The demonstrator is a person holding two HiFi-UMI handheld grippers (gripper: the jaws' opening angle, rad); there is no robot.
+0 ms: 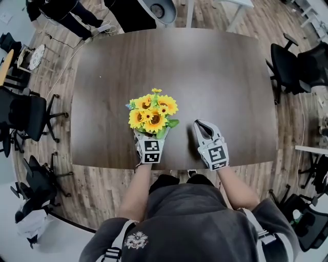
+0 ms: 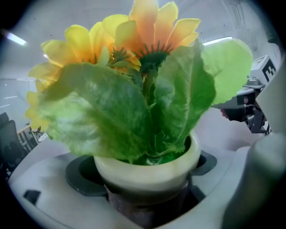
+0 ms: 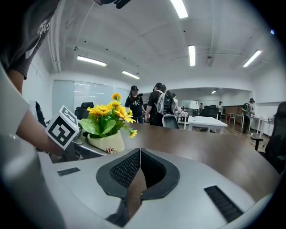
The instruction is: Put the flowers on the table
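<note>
A bunch of yellow sunflowers (image 1: 151, 112) with green leaves stands in a small cream pot (image 2: 147, 167). My left gripper (image 1: 149, 137) is shut on the pot, near the front edge of the dark brown table (image 1: 205, 71). In the left gripper view the pot sits between the jaws and the leaves (image 2: 134, 112) fill the picture. The right gripper view shows the pot (image 3: 107, 142) upright at table level; its base is hidden. My right gripper (image 1: 203, 128) hovers just right of the flowers, shut with nothing in it, its pads (image 3: 129, 167) pressed together.
Black office chairs (image 1: 23, 115) stand on the wood floor left of the table, and others (image 1: 297, 66) to the right. People (image 3: 156, 105) stand beyond the table's far end, by a white table (image 3: 208, 121). A person's legs (image 1: 69, 15) show at the top left.
</note>
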